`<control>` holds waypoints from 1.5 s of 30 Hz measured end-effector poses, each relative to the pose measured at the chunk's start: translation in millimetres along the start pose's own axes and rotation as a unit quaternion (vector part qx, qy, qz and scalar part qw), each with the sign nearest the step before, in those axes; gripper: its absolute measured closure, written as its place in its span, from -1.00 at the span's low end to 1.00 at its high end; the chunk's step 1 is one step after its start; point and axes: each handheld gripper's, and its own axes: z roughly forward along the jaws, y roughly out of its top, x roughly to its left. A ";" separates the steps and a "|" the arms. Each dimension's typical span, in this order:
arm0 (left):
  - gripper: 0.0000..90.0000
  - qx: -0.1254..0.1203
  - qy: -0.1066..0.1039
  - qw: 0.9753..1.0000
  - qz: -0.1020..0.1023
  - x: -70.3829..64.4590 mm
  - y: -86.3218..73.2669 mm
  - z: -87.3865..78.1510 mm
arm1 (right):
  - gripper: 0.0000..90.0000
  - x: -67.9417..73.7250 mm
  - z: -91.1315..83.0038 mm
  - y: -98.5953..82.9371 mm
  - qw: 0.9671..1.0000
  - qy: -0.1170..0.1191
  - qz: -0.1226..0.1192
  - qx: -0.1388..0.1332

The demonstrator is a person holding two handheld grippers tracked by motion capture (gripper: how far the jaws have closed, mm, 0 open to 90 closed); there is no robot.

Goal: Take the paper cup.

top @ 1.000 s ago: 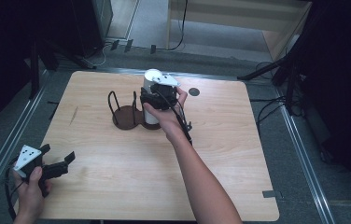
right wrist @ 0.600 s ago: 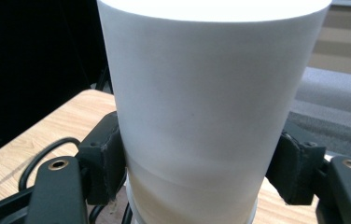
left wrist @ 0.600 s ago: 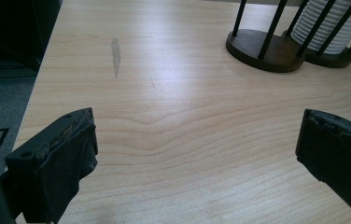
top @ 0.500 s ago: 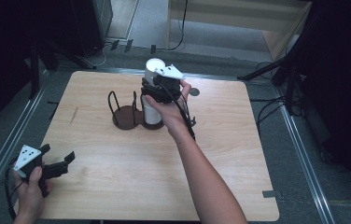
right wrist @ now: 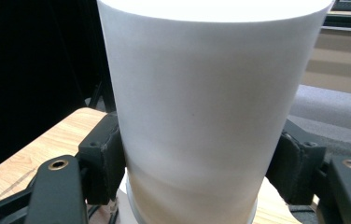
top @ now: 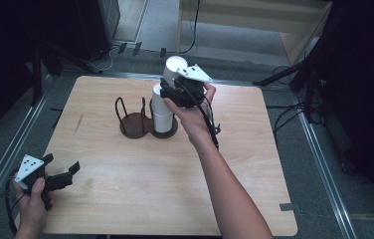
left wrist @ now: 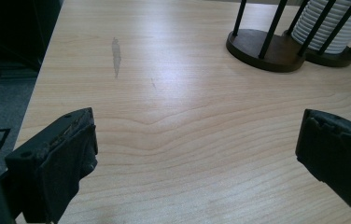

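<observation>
The right tool [top: 177, 94] is clamped on a white paper cup [right wrist: 211, 102], one jaw pressed against each side of the cup's wall, as the right gripper view shows. In the high view that cup [top: 175, 67] stands raised above the stack of cups [top: 162, 114], directly under the tool, which sits in the right-hand ring of a dark two-ring cup holder [top: 135, 122] on the tabletop [top: 125, 199]. Just below the jaws in the right gripper view, a pale rim suggests the top of the stack sits close beneath the held cup; whether the cup has come fully free of the stack cannot be told. The holder's other ring, off to the side of the stack away from the right hand, has only its wire posts and a bare base. The left tool [top: 58, 177] rests far from all this at the near corner of the tabletop, jaws spread wide with nothing between them; from its own view the holder [left wrist: 267, 44] and stack [left wrist: 330, 23] lie well ahead and to one side. As a judgement, one cup is gripped and being separated from the stack; where it should go, possibly the vacant ring, and setting it down remain to be done.
</observation>
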 end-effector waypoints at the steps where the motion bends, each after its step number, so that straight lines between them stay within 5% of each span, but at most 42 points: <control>1: -1.00 0.000 0.000 1.000 0.000 0.0 0.0 0.0 | -0.34 -1.5 -1.7 -0.2 1.000 0.000 0.001 0.000; 21: -1.00 0.001 0.002 1.000 0.000 -0.1 0.1 -0.2 | -0.34 -52.5 -39.9 -18.6 0.999 -0.039 0.019 0.002; 45: -1.00 -0.003 0.001 1.000 -0.001 -0.1 -0.1 -0.8 | -0.34 -72.7 -62.5 -33.5 0.998 -0.054 0.022 0.005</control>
